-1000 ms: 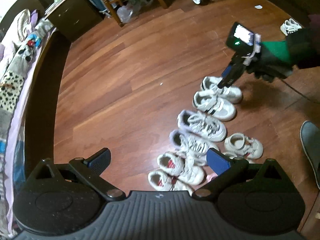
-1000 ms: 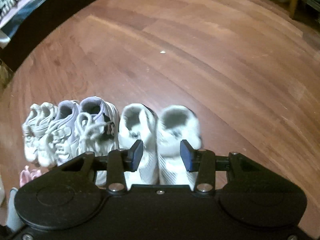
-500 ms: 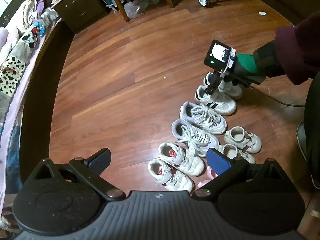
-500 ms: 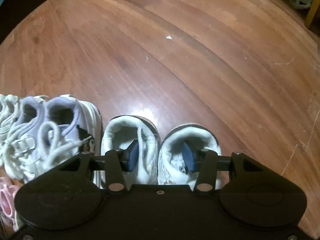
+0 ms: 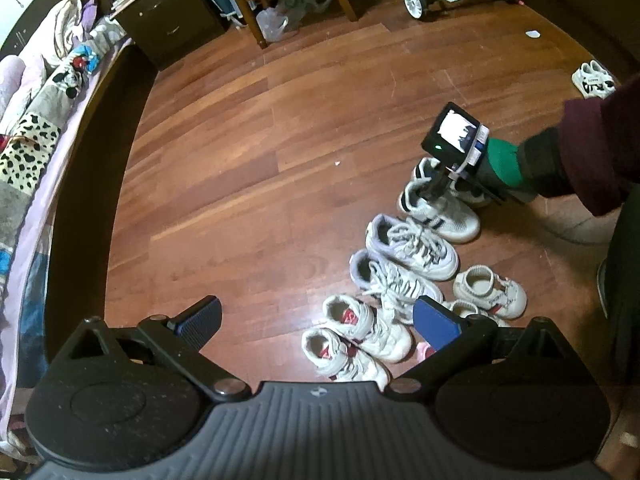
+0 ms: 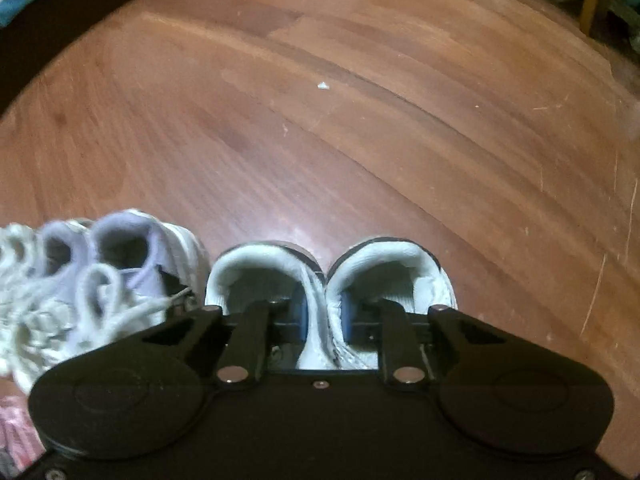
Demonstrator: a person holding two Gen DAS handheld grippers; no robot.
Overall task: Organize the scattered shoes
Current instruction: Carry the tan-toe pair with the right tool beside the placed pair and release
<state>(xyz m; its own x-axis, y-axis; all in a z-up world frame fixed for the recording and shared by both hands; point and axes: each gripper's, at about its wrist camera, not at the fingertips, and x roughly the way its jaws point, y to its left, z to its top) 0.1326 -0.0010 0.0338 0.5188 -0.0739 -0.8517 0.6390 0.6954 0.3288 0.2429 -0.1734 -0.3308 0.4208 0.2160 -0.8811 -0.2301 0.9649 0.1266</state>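
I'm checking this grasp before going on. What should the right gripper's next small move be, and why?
Probably lift slightly and check the hold. The right gripper has one finger inside each shoe of the black-trimmed pair, its jaws closed on their two touching inner walls. The pair stands at the end of the shoe row, beside the purple sneakers. One more pair lies far off.

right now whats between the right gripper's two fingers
In the right wrist view, the right gripper has one finger inside each black-trimmed white shoe, pinching their touching inner collar walls together.
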